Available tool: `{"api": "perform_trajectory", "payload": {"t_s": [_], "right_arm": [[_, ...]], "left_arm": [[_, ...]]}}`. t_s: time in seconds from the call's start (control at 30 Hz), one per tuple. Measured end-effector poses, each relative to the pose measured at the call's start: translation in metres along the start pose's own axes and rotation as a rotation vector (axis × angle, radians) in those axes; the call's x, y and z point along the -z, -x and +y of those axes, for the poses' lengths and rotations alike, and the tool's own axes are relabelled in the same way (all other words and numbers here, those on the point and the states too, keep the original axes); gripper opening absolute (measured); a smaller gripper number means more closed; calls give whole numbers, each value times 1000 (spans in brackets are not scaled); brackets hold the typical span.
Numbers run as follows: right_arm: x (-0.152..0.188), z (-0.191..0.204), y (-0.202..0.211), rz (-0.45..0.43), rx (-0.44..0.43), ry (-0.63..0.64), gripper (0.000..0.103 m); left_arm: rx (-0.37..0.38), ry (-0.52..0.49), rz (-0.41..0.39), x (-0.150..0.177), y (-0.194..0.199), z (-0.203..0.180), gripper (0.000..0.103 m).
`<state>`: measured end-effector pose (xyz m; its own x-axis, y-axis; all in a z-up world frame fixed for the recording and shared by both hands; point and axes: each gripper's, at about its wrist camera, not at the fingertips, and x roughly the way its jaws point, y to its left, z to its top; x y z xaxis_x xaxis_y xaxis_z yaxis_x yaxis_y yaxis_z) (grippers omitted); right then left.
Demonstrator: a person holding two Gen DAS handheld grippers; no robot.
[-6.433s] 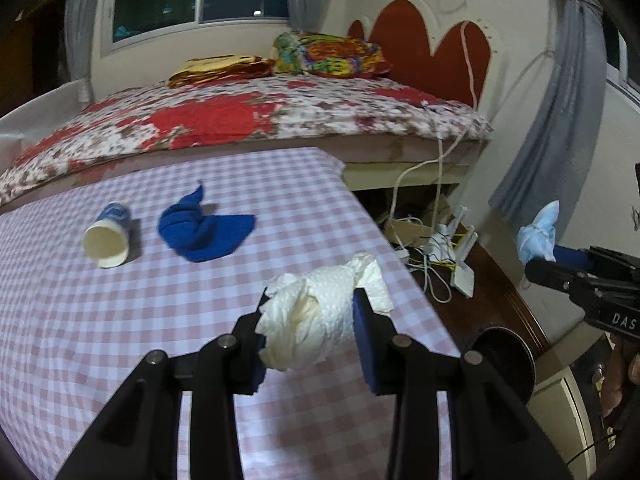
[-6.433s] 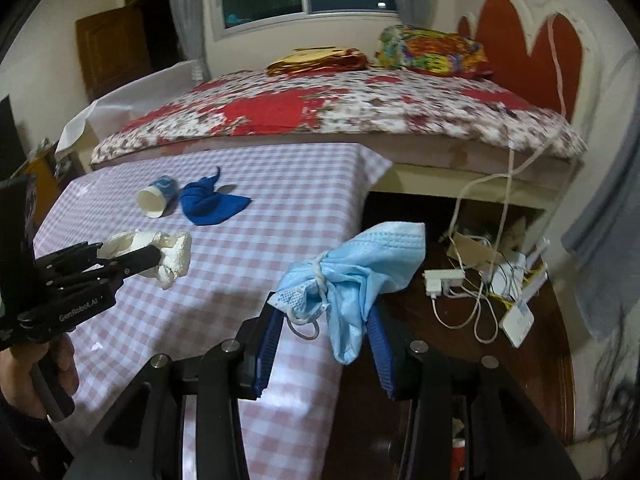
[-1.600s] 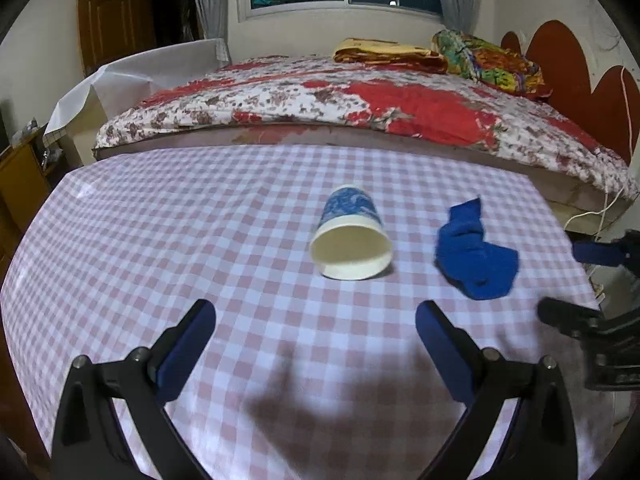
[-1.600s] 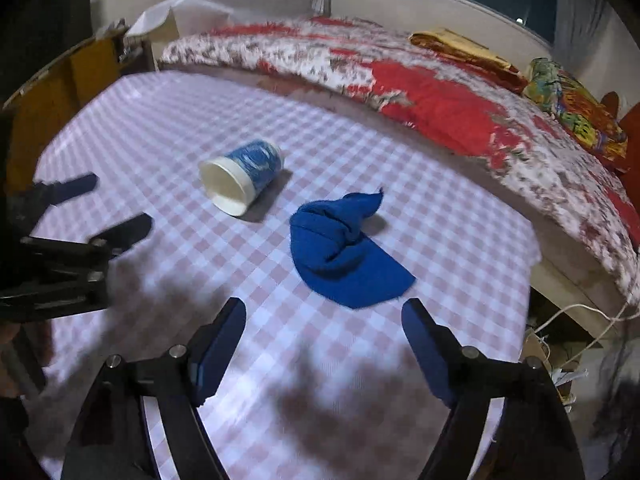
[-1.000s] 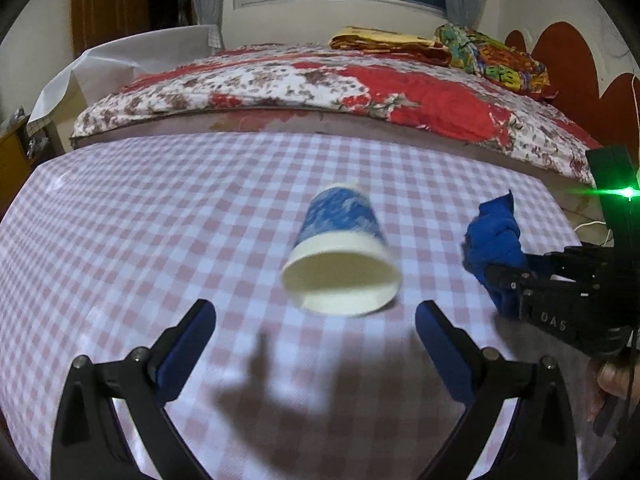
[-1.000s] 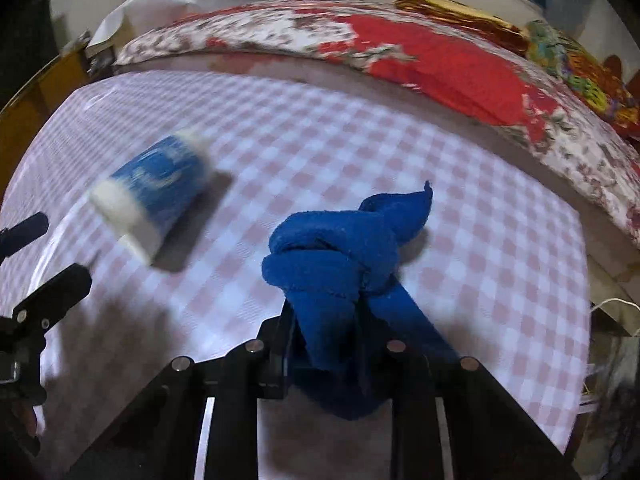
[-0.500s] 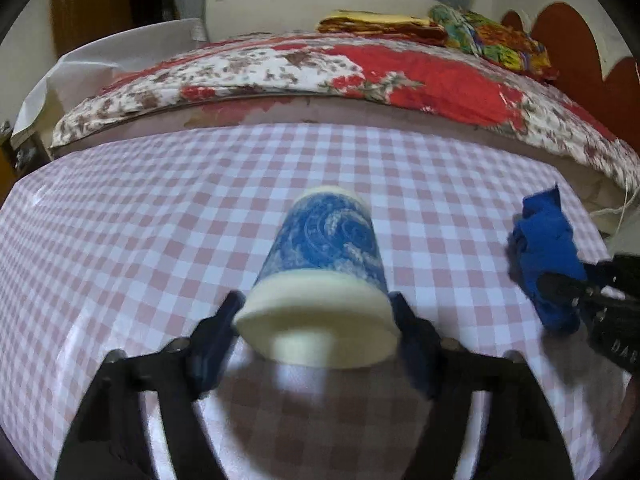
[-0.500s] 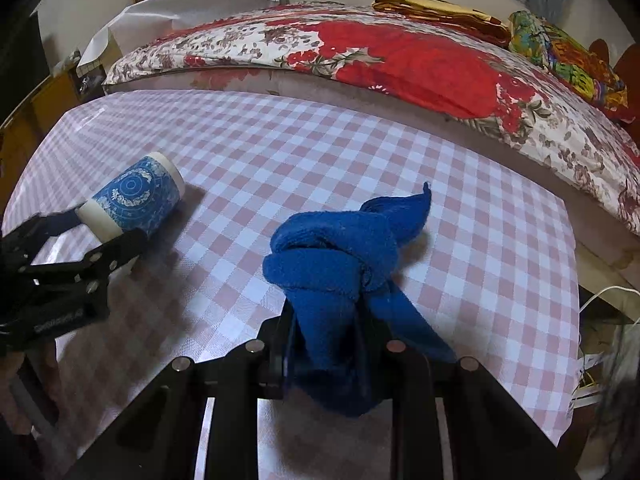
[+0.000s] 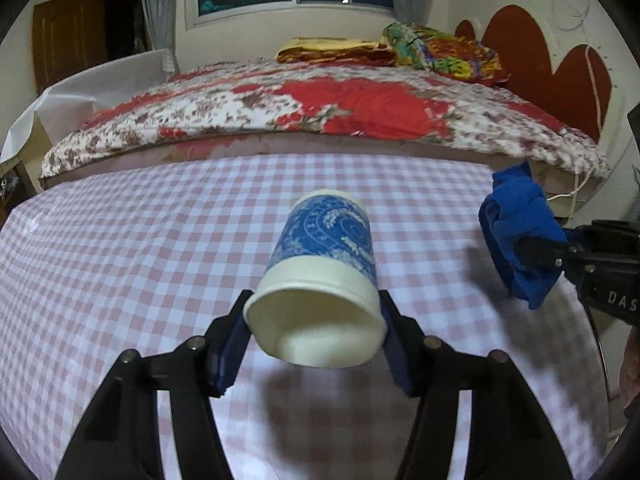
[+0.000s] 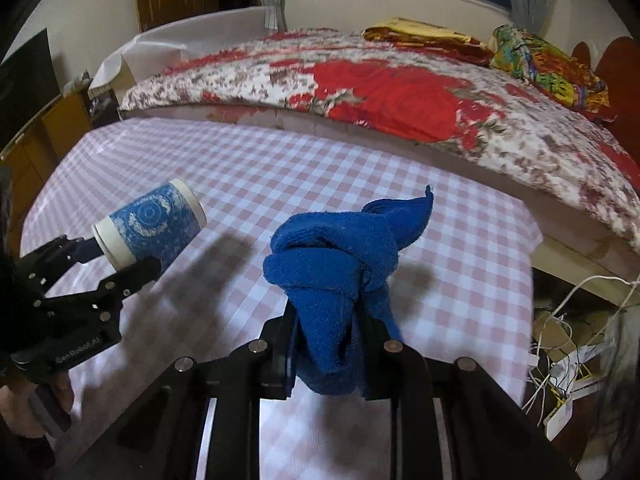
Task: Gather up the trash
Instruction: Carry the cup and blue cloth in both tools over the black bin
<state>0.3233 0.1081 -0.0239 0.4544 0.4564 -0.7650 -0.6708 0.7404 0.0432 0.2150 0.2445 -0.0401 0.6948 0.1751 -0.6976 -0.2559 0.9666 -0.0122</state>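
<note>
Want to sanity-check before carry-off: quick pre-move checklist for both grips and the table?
1. Left gripper shut on paper cup, pads at its rim end: ok.
2. Cup off the checked tablecloth, shadow below: ok.
3. Right gripper shut on blue cloth: ok.
4. Cloth clear of the table: ok; a tail hangs below the fingers.
5. Trash bin location: cannot tell, none in view.

My left jaws pinch a blue-patterned paper cup (image 9: 325, 280) sideways, mouth toward me; my right clamp a knotted blue cloth (image 10: 336, 280).
</note>
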Motion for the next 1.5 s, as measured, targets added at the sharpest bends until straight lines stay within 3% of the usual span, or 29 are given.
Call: {"api": "perform_trajectory", "payload": {"t_s": [0.3,0.63,1.13,1.5], "right_arm": [[38,-4,88,-80,11,1,23],[86,-25,166,-157,58,-54,24],[159,-88,234,-176,181,-190,24],[226,-140,265,-137,280,-329,24]], "left_arm": [[56,-42,-78,7,62,-39,61],[145,-90,-113,17,104,-88,61],[276,-194,-117,36,136,-174,61],[365,-307,-91,54,144,-241,61]]}}
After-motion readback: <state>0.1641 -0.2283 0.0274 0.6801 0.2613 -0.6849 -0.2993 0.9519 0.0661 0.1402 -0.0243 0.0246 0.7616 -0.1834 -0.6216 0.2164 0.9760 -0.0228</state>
